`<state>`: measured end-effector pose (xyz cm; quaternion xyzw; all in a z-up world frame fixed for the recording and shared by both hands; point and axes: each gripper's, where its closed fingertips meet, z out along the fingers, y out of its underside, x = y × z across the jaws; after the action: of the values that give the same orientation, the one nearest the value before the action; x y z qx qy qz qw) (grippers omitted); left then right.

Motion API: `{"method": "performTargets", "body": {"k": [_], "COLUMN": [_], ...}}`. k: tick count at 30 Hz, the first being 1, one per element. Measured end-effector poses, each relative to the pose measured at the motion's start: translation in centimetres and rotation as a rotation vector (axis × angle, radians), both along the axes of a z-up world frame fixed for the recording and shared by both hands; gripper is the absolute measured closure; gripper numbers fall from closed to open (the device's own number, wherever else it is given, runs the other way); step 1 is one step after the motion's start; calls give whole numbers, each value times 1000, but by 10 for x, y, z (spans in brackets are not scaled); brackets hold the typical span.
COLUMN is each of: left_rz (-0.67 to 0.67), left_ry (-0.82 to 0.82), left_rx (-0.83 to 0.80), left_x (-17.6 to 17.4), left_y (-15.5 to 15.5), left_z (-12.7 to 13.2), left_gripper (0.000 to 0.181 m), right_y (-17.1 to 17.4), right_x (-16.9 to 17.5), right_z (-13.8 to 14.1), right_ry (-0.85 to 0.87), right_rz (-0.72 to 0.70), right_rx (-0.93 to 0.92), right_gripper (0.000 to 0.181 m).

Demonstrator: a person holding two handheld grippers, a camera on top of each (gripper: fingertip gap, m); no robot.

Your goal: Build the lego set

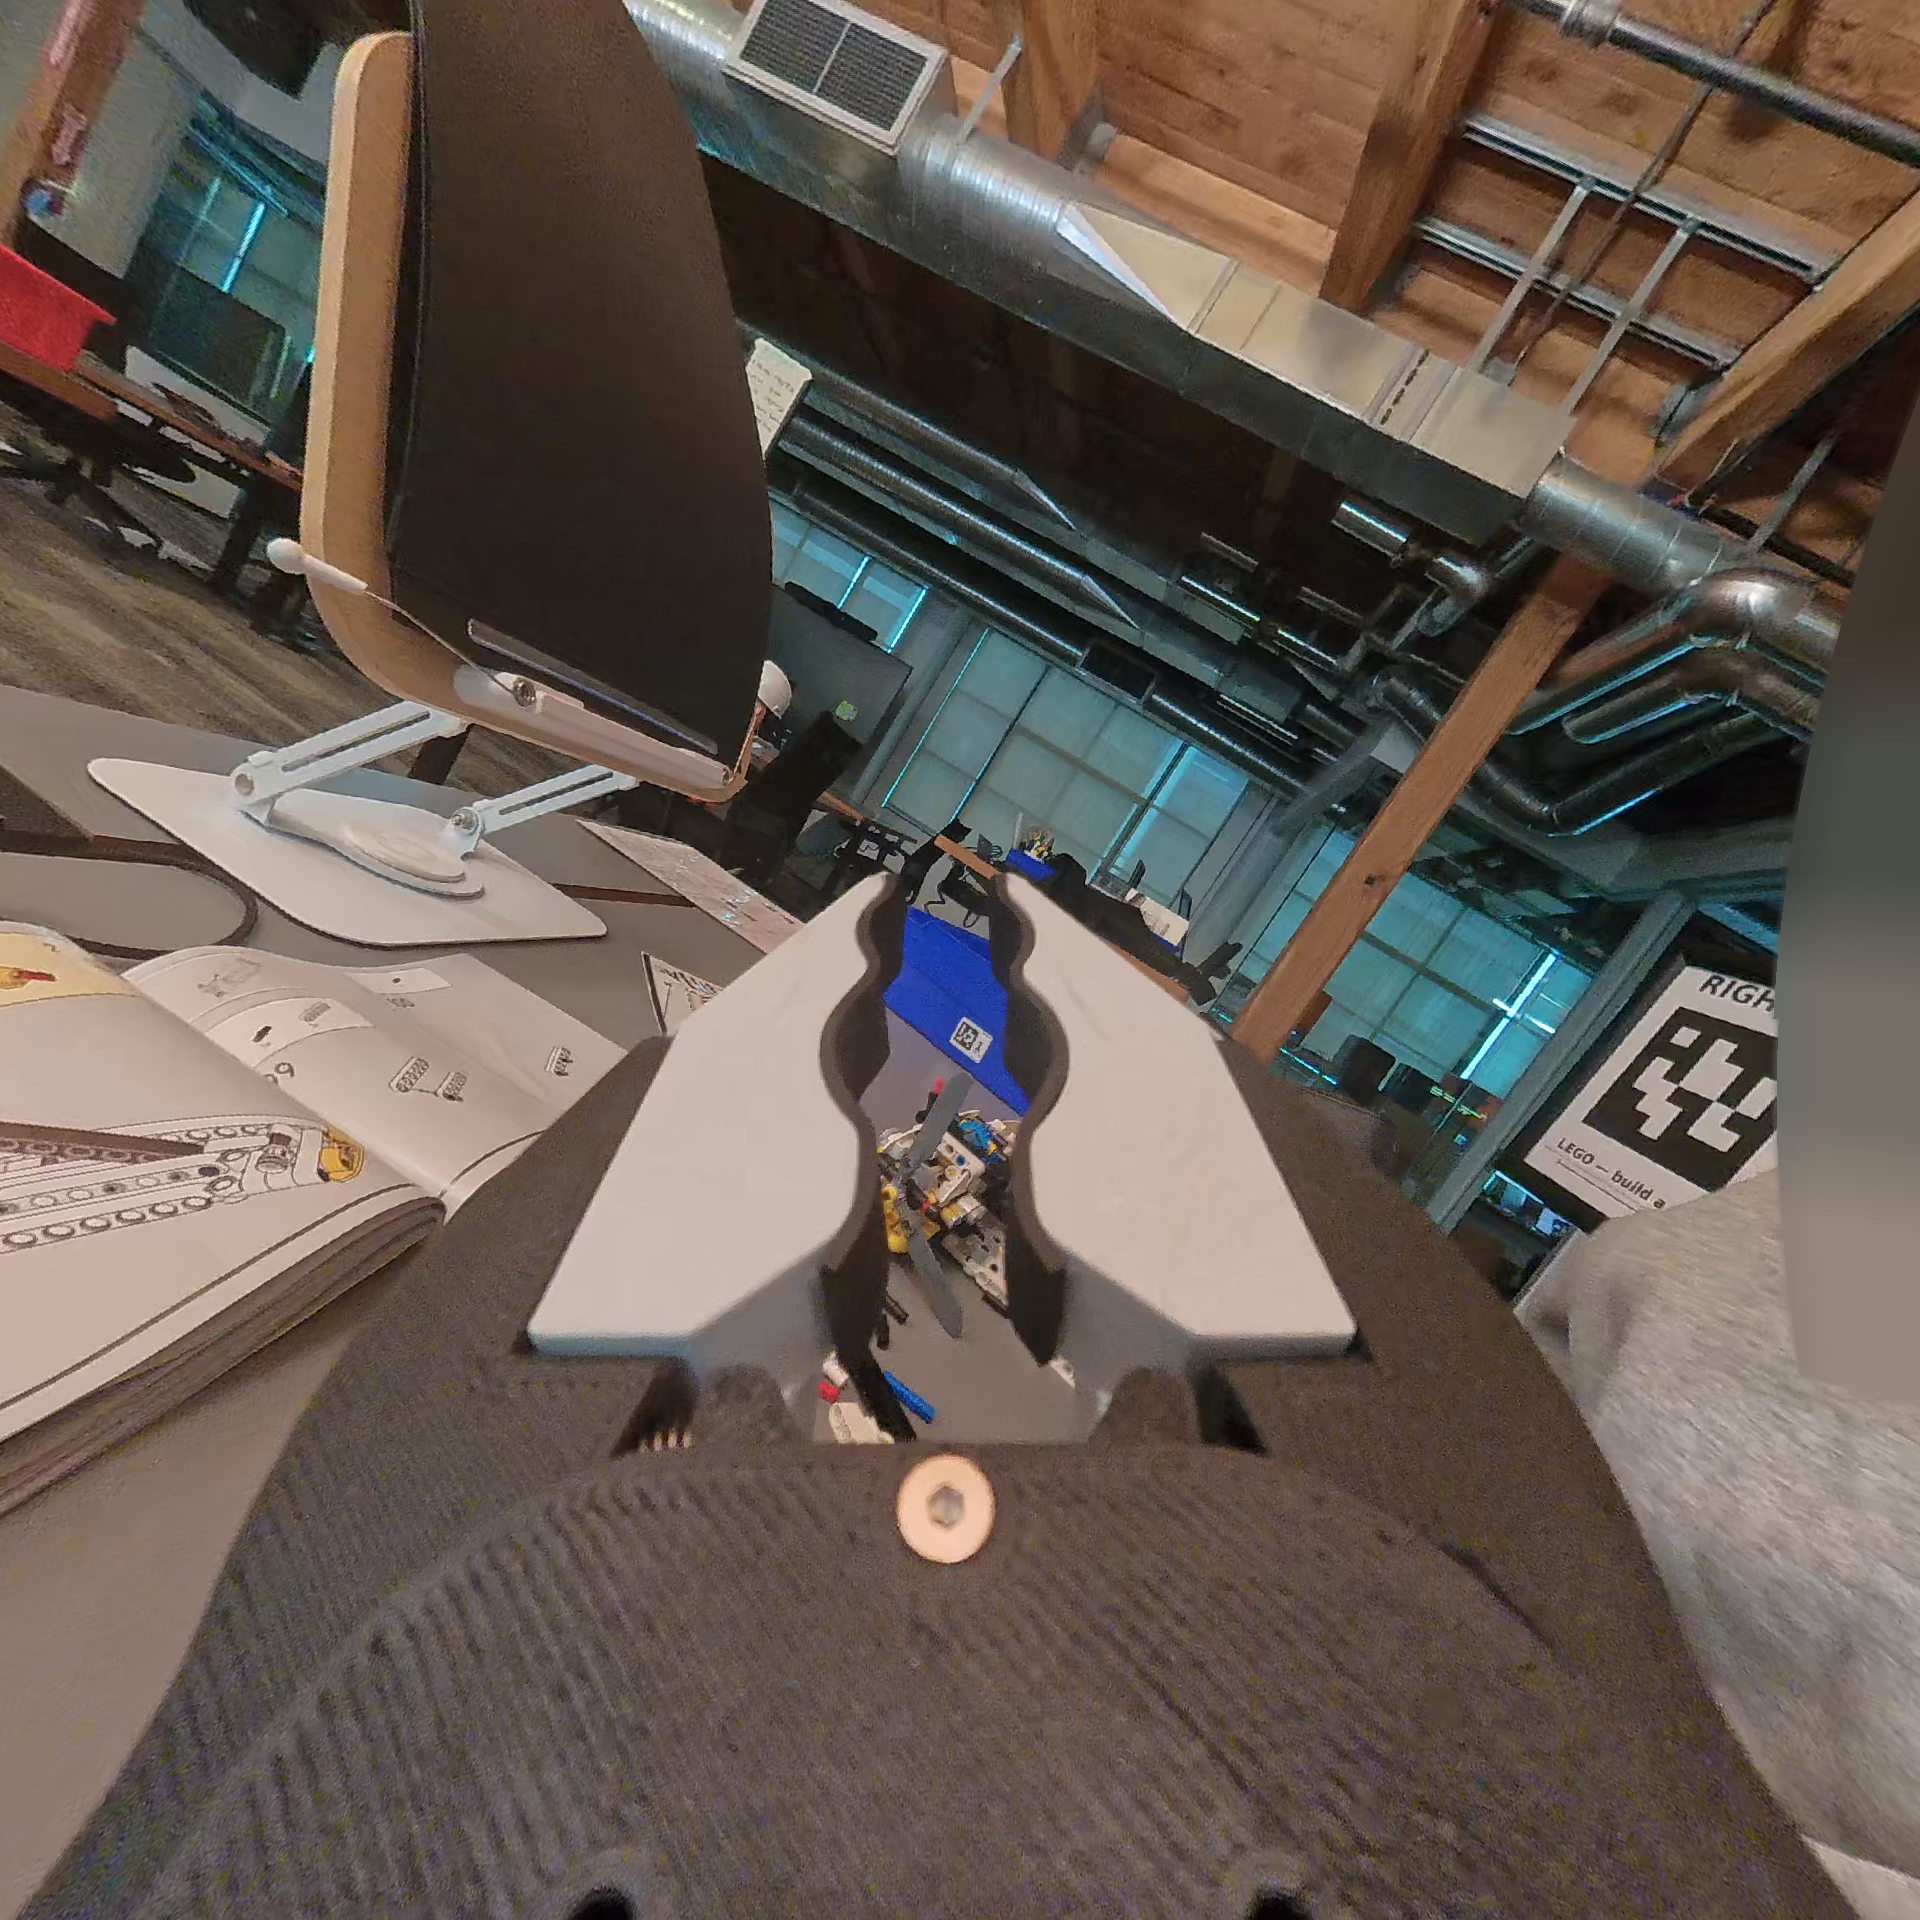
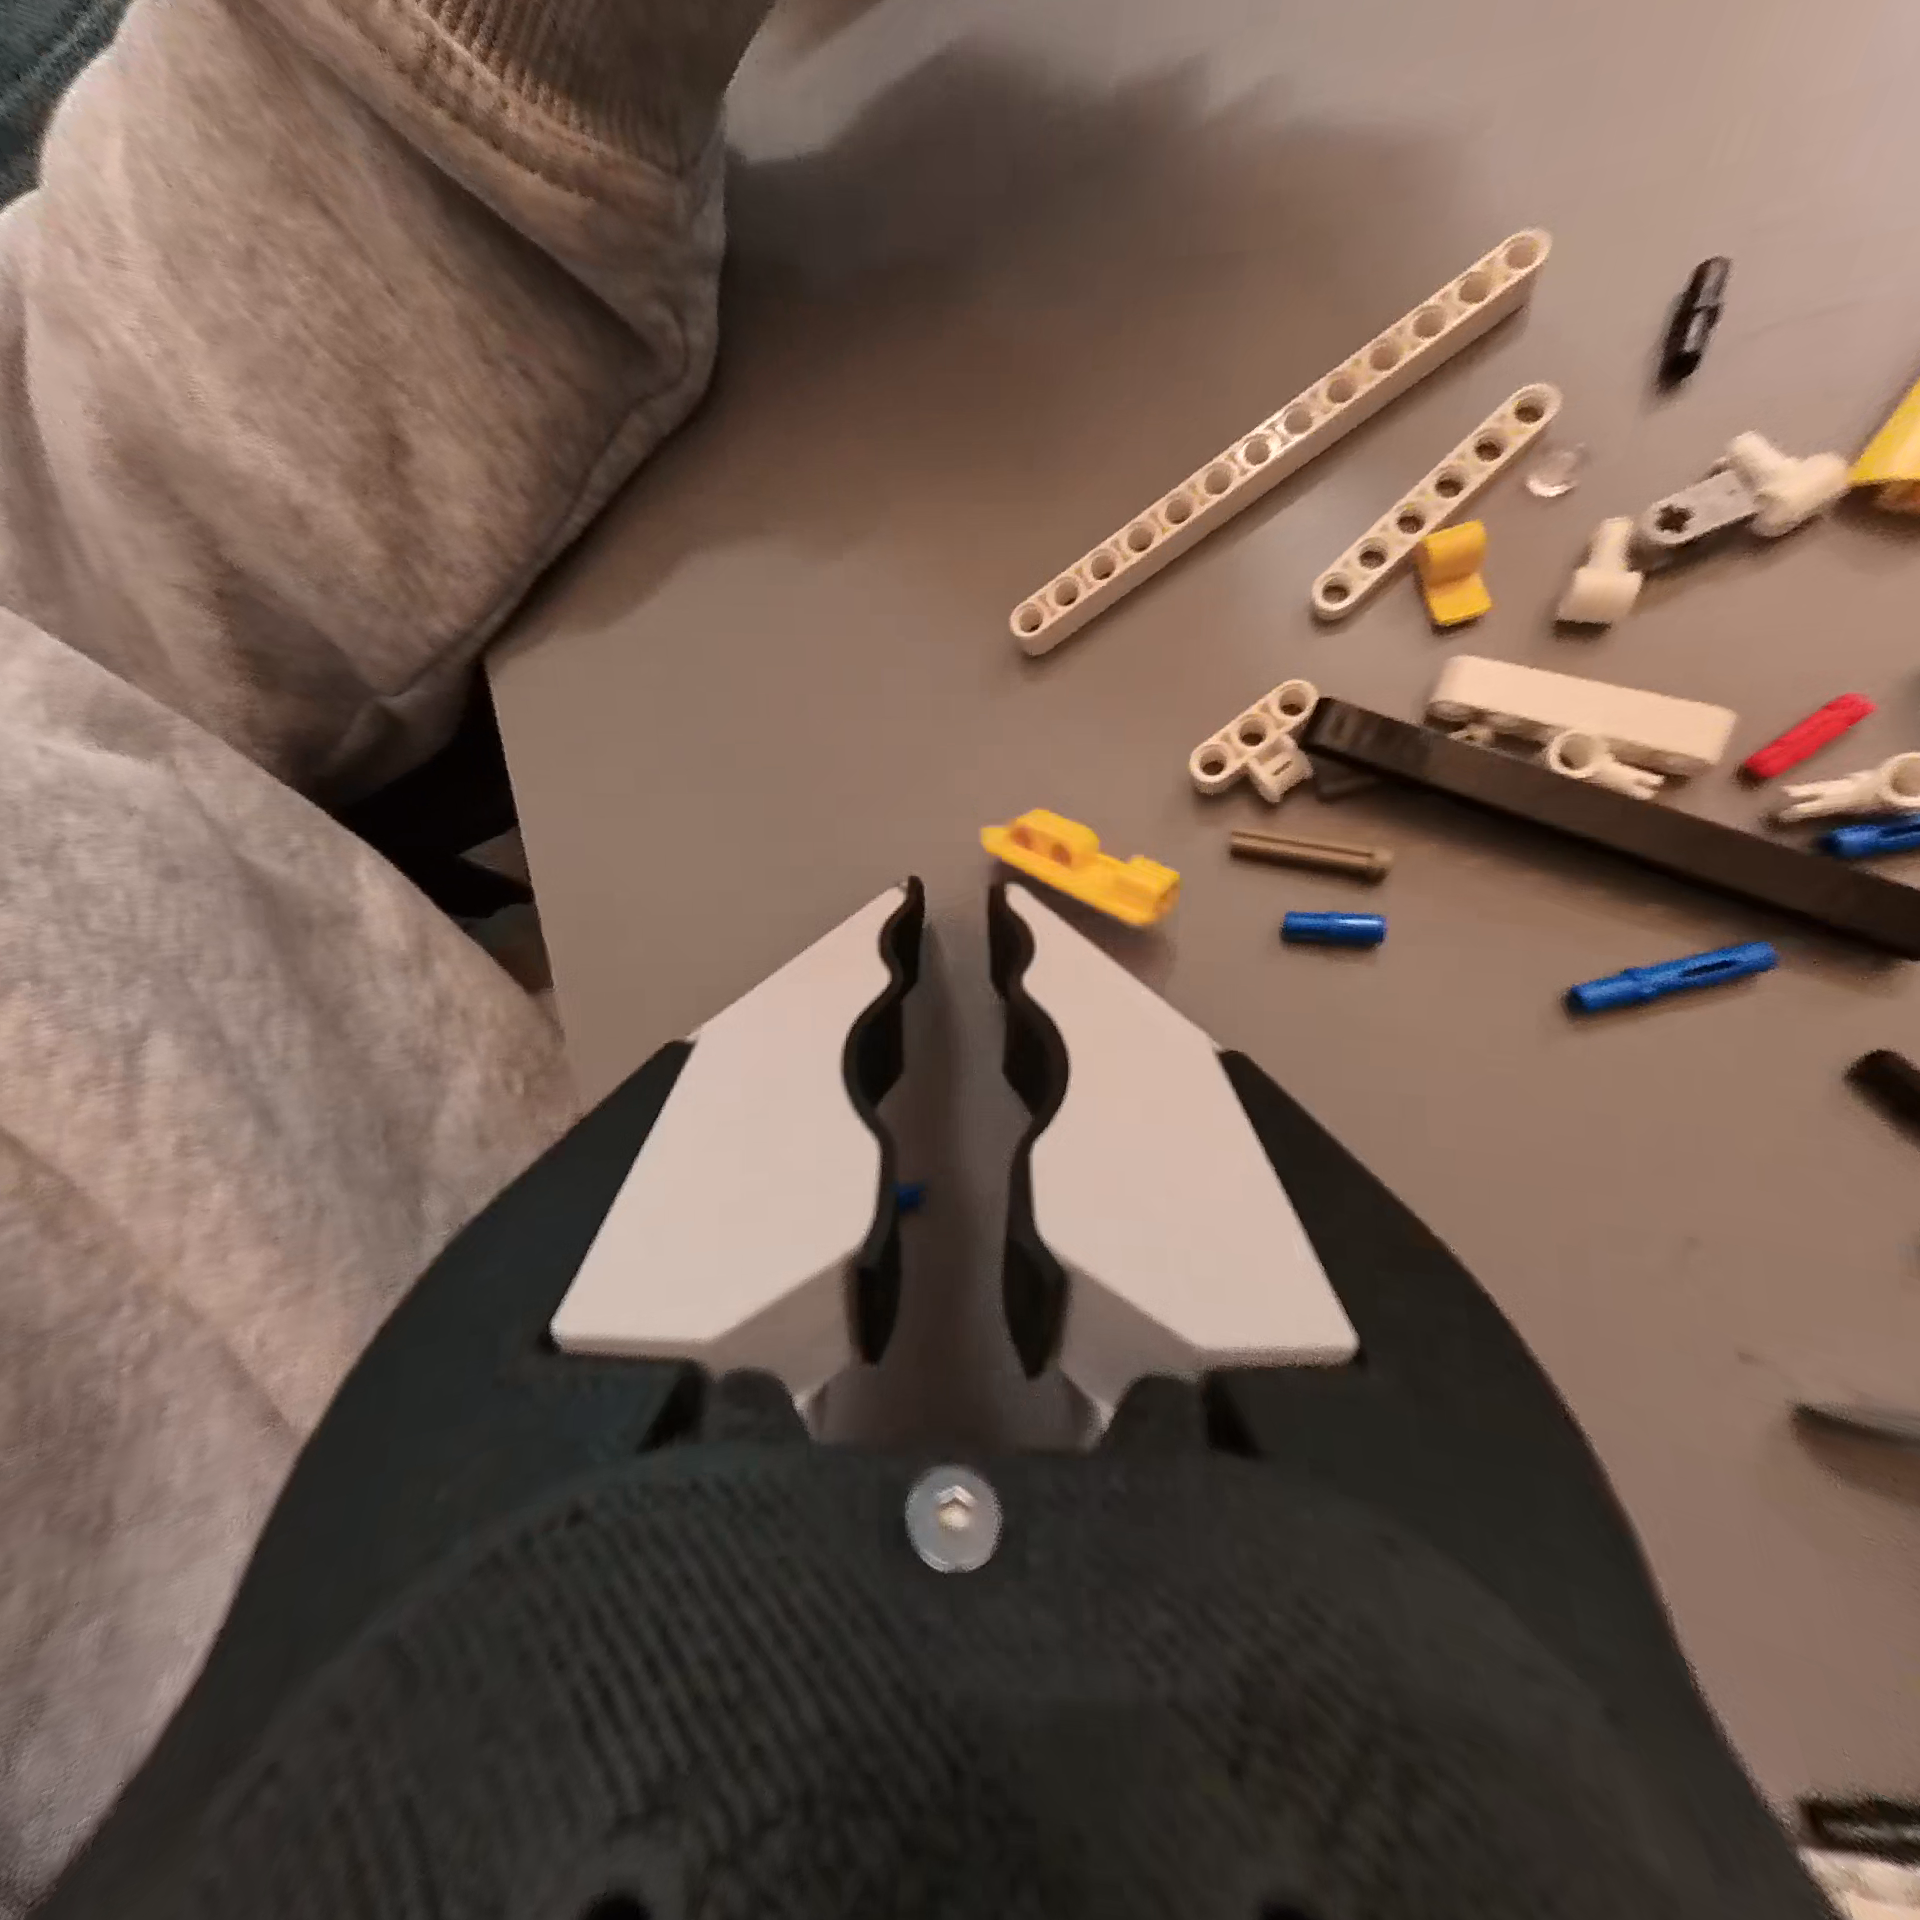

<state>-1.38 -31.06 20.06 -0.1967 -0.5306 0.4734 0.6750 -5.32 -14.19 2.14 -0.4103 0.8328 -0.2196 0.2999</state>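
- My left gripper [image 1: 943, 904]: light grey wedge fingers [image 1: 727, 1143] lined with black wavy pads [image 1: 854, 1049], set in a dark ribbed printed body [image 1: 935, 1714].
- A silver hex screw [image 1: 944, 1508] in a washer sits centre on that body.
- My right gripper [image 2: 954, 902] looks the same: pale grey fingers [image 2: 748, 1164], scalloped black pads [image 2: 1023, 1070], a black ribbed shell [image 2: 935, 1714] and a silver hex screw [image 2: 953, 1524].
- I wear a light grey fleece sleeve [image 2: 260, 520] with a ribbed cuff [image 2: 540, 114].
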Motion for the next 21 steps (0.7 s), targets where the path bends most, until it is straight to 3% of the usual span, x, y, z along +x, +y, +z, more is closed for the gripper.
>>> {"method": "performTargets", "body": {"k": [12,21], "left_rz": [-15,-18], "left_ry": [49,66], "left_rx": [-2,-4], "left_x": [5,7], "left_y": [3,3], "left_z": [8,11], "left_gripper": [169,169], "right_y": [-23,-24], "right_x": [-25,-31], "right_z": [17,-2], "right_ry": [113,236], "right_rz": [-93,-83], "right_rx": [-202,-215], "right_gripper": [167,167]}}
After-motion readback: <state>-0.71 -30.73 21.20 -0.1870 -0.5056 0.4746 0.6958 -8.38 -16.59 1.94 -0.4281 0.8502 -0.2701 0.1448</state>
